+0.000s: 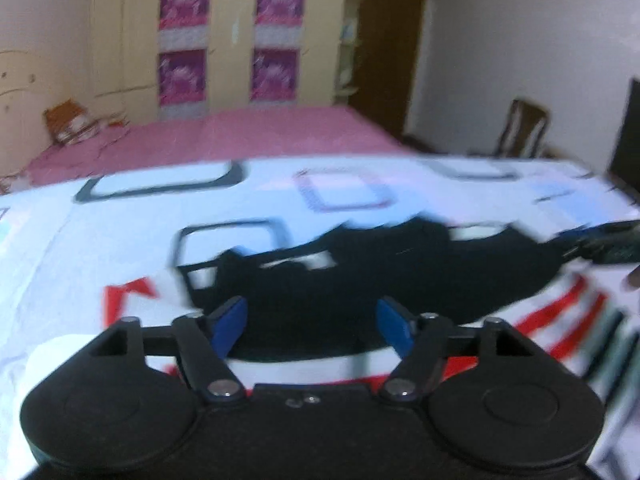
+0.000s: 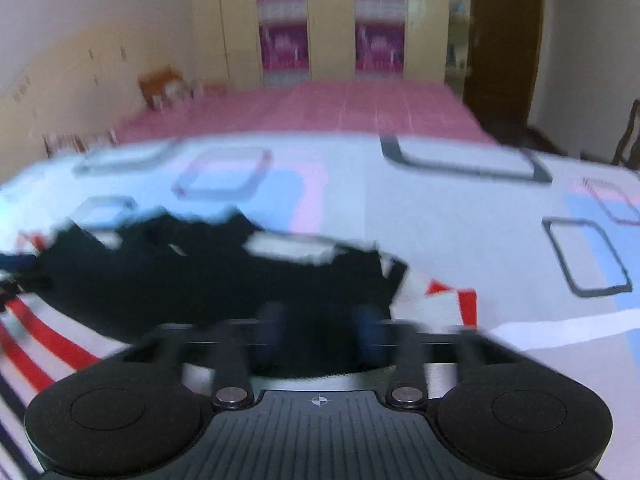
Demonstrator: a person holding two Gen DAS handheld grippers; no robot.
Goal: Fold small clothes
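A small black garment (image 1: 360, 276) lies crumpled on a white bedsheet with red stripes; it also shows in the right wrist view (image 2: 208, 280). My left gripper (image 1: 312, 320) is open, its blue pads (image 1: 230, 324) wide apart just above the garment's near edge, holding nothing. My right gripper (image 2: 320, 336) is blurred by motion; its blue pads (image 2: 370, 336) stand apart over the garment's near right edge, with nothing seen between them. The other gripper's dark tip (image 1: 608, 246) shows at the far right of the left wrist view.
The patterned white sheet (image 2: 460, 232) covers the near part of the bed; a pink sheet (image 1: 248, 136) covers the far part. A cream wardrobe (image 1: 232, 40) stands behind. A wooden chair (image 1: 520, 128) and a brown door (image 1: 384, 48) are at the right.
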